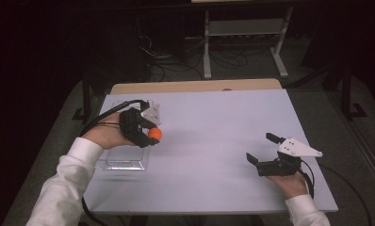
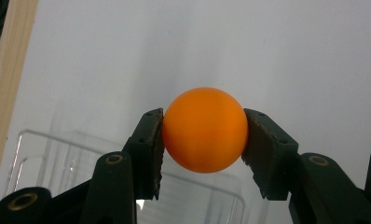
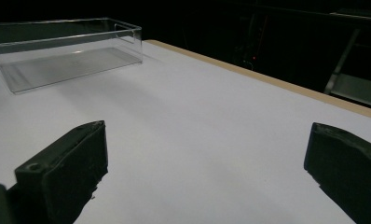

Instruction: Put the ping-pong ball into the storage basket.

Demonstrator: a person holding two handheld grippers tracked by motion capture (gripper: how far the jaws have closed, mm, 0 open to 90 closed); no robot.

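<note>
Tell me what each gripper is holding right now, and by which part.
The left gripper clamps the small orange ball across its middle, one pad on each side. The right gripper stands open and holds nothing.

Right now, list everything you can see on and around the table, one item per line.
ball: one, orange, held in the left claw above the tray's edge
tray: one, clear plastic, left side of the table
table: one, white top with a wooden far edge
shelf: one, pale frame, on the floor behind the table
cables: several, dark, on the floor behind
left claw: black, shut on the ball
right claw: black, open, empty, right side of the table
sleeves: two, white
</note>
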